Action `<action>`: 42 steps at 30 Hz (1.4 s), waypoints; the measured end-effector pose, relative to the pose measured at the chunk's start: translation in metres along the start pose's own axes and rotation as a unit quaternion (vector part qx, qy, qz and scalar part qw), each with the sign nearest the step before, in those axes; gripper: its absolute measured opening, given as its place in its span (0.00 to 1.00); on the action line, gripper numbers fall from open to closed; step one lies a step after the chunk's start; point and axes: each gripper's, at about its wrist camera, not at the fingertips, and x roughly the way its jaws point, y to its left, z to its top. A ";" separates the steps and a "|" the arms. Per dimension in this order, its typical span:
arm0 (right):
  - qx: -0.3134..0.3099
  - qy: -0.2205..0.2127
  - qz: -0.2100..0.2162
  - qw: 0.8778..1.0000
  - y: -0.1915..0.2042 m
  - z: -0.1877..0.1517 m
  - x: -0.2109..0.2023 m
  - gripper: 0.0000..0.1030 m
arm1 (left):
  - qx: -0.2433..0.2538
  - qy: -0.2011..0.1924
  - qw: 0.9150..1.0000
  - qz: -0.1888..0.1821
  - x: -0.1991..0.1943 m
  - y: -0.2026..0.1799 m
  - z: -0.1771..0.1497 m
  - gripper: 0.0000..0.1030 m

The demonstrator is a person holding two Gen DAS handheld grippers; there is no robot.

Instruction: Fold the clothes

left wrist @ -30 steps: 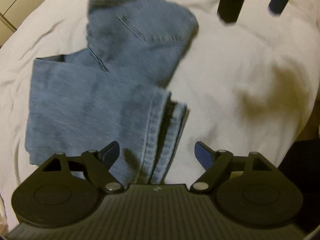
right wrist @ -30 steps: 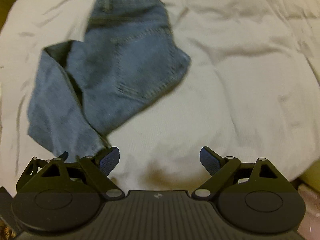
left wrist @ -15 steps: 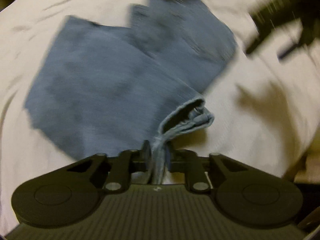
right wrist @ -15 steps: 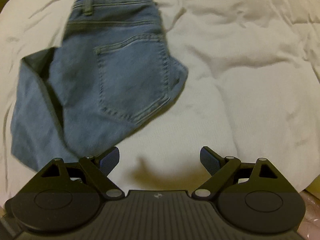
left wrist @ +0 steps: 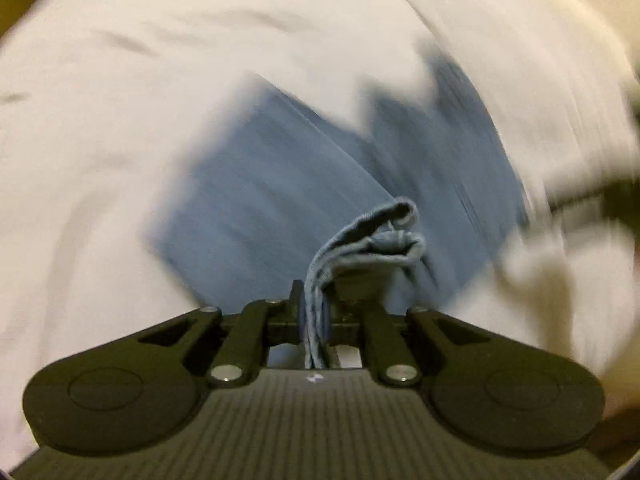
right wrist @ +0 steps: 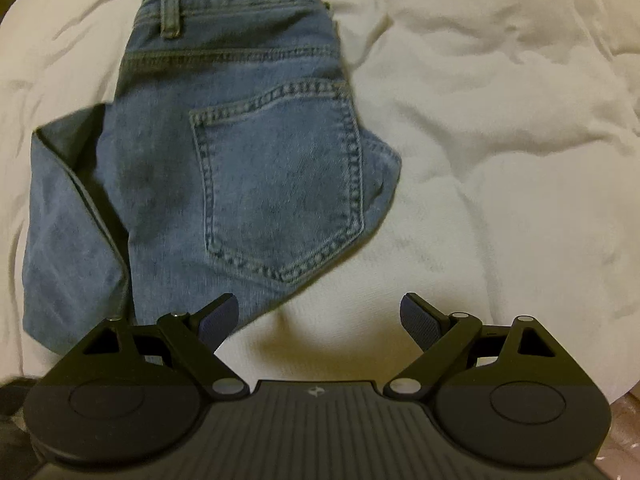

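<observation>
Holding tight: the left gripper [left wrist: 316, 316], low in the middle of the left wrist view, squeezing the stacked hems of the blue jeans [left wrist: 288, 200] between its two black fingers, jaws pressed nearly together with only cloth between them. Sticking up and curling to the right above the fingers: a bunch of hem layers [left wrist: 380, 240], sharp and clear. Spreading out behind that bunch, in the middle of the frame: the rest of the denim, very blurry, looking like a big blue patch on the left and a second blue patch reaching up toward the upper right. Lying under it all and filling the rest of the frame: a white wrinkly bed sheet [left wrist: 120, 100].

Sitting wide apart: the right gripper [right wrist: 320, 320], low in the right wrist view, holding nothing, its dark blue pads [right wrist: 218, 322] well away from each other. Lying on the left half of that frame: the jeans [right wrist: 248, 168], folded, with the waistband and a belt loop [right wrist: 170, 8] near the top and a back pocket [right wrist: 280, 176] facing up in the middle. Peeking out at the far left: a folded leg part [right wrist: 68, 232], tucked partly under the top layer. Almost touching the lower edge of the denim: the gripper's left pad, though hard to tell if really touching. Filling the right half: the white sheet [right wrist: 500, 140], bumpy and creased.
</observation>
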 end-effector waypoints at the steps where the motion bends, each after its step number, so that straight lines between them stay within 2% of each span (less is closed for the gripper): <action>1: 0.004 -0.002 -0.001 1.000 0.000 0.002 0.000 0.87 | -0.029 -0.023 0.999 0.029 -0.013 0.025 0.016 0.07; 2: 0.005 -0.006 -0.001 1.000 0.001 0.004 -0.001 0.87 | -0.060 -0.040 0.994 0.078 -0.022 0.050 0.028 0.08; 3: 0.007 -0.009 -0.001 1.000 0.002 0.006 -0.002 0.87 | -0.091 -0.056 0.986 0.128 -0.031 0.074 0.040 0.09; 4: 0.008 -0.012 0.000 1.000 0.004 0.008 -0.002 0.87 | -0.127 -0.062 0.972 0.188 -0.035 0.101 0.051 0.11; 5: 0.007 -0.015 0.002 1.000 0.007 0.009 -0.003 0.87 | -0.154 -0.062 0.960 0.226 -0.037 0.122 0.058 0.12; 6: 0.005 -0.017 0.003 1.000 0.010 0.010 -0.005 0.87 | -0.169 -0.058 0.955 0.237 -0.039 0.136 0.062 0.12; 7: 0.002 -0.020 0.004 1.000 0.015 0.011 -0.007 0.87 | -0.177 -0.053 0.955 0.231 -0.039 0.145 0.067 0.12; 9: -0.005 -0.029 0.005 1.000 0.025 0.012 -0.010 0.87 | -0.153 -0.045 0.968 0.192 -0.029 0.131 0.074 0.14; 10: -0.009 -0.038 0.007 0.999 0.029 0.013 -0.012 0.87 | -0.140 -0.041 0.974 0.172 -0.024 0.124 0.078 0.21; 11: -0.013 -0.049 0.010 0.999 0.034 0.015 -0.014 0.87 | -0.124 -0.032 0.981 0.145 -0.017 0.112 0.077 0.23; 13: -0.018 -0.072 0.015 0.997 0.043 0.020 -0.016 0.87 | -0.095 -0.013 0.992 0.085 0.002 0.084 0.074 0.24; 14: -0.022 -0.083 0.018 0.996 0.049 0.024 -0.016 0.87 | -0.088 -0.001 0.994 0.058 0.014 0.070 0.074 0.24; 16: -0.028 -0.104 0.019 0.994 0.064 0.035 -0.016 0.87 | -0.090 0.024 0.996 0.008 0.034 0.050 0.067 0.24; 19: -0.041 -0.134 0.024 0.990 0.089 0.052 -0.012 0.87 | -0.095 0.046 0.993 -0.044 0.064 0.022 0.074 0.24; 22: -0.059 -0.153 0.018 0.986 0.114 0.064 -0.002 0.87 | -0.079 0.059 0.993 -0.068 0.089 0.005 0.083 0.24; 24: -0.072 -0.161 -0.005 0.984 0.126 0.070 0.010 0.86 | -0.069 0.069 0.992 -0.083 0.103 -0.004 0.089 0.24; 25: -0.076 -0.162 -0.019 0.984 0.126 0.071 0.015 0.83 | -0.058 0.073 0.992 -0.090 0.108 -0.010 0.090 0.25; 27: -0.082 -0.165 -0.045 0.982 0.123 0.072 0.023 0.39 | -0.034 0.083 0.991 -0.102 0.120 -0.022 0.093 0.27; 28: -0.082 -0.157 -0.044 0.983 0.114 0.072 0.023 0.27 | -0.025 0.087 0.990 -0.110 0.126 -0.028 0.095 0.27; 29: -0.062 -0.154 -0.041 0.985 0.099 0.071 0.018 0.03 | -0.016 0.092 0.989 -0.117 0.132 -0.035 0.096 0.27; 33: 0.041 -0.149 -0.041 0.987 0.026 0.059 -0.008 0.08 | 0.004 0.114 0.980 -0.160 0.161 -0.062 0.099 0.42; 35: 0.076 -0.146 -0.007 0.986 -0.007 0.053 -0.013 0.10 | 0.008 0.129 0.975 -0.180 0.182 -0.078 0.101 0.43; 36: 0.094 -0.145 0.014 0.985 -0.021 0.050 -0.013 0.15 | 0.003 0.139 0.973 -0.186 0.192 -0.083 0.102 0.43; 37: 0.104 -0.144 0.028 0.984 -0.028 0.050 -0.012 0.20 | -0.002 0.149 0.970 -0.191 0.202 -0.087 0.102 0.43; 39: 0.110 -0.143 0.042 0.983 -0.032 0.051 -0.007 0.42 | -0.011 0.158 0.968 -0.197 0.216 -0.093 0.102 0.43; 42: 0.097 -0.150 0.070 0.981 -0.023 0.056 0.000 0.42 | -0.023 0.162 0.964 -0.212 0.233 -0.100 0.105 0.43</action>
